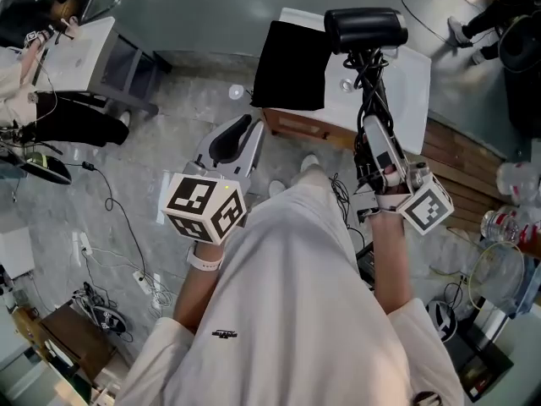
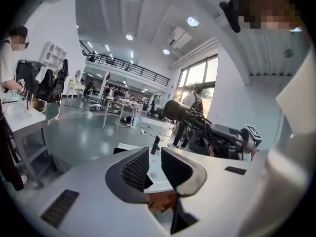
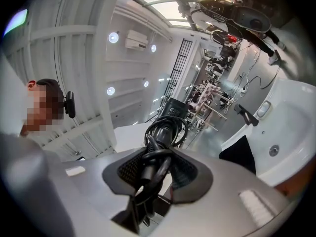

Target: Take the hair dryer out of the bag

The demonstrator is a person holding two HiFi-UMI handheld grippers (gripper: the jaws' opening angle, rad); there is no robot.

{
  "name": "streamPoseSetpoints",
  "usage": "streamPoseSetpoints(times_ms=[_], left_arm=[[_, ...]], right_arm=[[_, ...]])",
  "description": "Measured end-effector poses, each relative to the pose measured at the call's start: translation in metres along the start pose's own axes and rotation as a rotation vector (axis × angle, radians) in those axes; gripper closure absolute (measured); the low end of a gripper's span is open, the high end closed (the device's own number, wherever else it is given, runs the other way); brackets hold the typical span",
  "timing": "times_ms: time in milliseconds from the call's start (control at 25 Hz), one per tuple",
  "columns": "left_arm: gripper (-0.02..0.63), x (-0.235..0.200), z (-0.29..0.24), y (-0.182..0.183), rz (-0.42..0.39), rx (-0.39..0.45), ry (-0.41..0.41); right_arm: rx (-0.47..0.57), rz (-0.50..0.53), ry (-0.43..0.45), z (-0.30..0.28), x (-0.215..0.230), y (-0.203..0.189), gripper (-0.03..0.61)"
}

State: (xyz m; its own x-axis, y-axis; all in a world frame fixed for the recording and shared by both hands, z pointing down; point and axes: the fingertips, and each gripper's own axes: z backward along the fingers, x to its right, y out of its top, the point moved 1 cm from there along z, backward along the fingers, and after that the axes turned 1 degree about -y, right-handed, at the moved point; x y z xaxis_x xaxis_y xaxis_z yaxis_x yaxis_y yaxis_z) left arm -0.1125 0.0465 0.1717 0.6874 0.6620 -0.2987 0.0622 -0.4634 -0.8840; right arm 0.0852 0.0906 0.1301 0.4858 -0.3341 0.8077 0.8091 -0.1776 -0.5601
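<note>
The black hair dryer [image 1: 365, 28] is up in the air over the white table [image 1: 412, 87], its cord wound round the handle. My right gripper [image 1: 372, 132] is shut on that handle and cord; in the right gripper view the dryer [image 3: 173, 113] rises from between the jaws of my right gripper [image 3: 158, 158]. The black bag [image 1: 292, 66] lies flat on the table's left part, apart from the dryer. My left gripper [image 1: 245, 129] hangs left of the table, open, with nothing between its jaws. From the left gripper [image 2: 154, 157] the dryer [image 2: 177, 110] shows to the right.
A wooden drawer front [image 1: 296, 125] sits under the table top. Cables and a power strip [image 1: 142, 282] lie on the floor at the left. A grey desk [image 1: 80, 53] with a seated person stands far left. Wooden planks [image 1: 461, 163] and plastic bottles [image 1: 507, 220] are at the right.
</note>
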Motion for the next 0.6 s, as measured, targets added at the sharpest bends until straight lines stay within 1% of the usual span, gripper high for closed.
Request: streamPoseSetpoints(times_ms=[360,600], left_arm=[[0.551,0.0004,-0.0062,-0.0062,-0.006,-0.035,-0.004],[0.602,-0.0006,-0.0067,-0.0048,0.005,-0.034,-0.002]], right_arm=[[0.000,-0.048,-0.016,0.0041,0.0077,-0.0027,0.433],[-0.012,-0.046,-0.020,0.0041,0.0083,-0.0024,0.433]])
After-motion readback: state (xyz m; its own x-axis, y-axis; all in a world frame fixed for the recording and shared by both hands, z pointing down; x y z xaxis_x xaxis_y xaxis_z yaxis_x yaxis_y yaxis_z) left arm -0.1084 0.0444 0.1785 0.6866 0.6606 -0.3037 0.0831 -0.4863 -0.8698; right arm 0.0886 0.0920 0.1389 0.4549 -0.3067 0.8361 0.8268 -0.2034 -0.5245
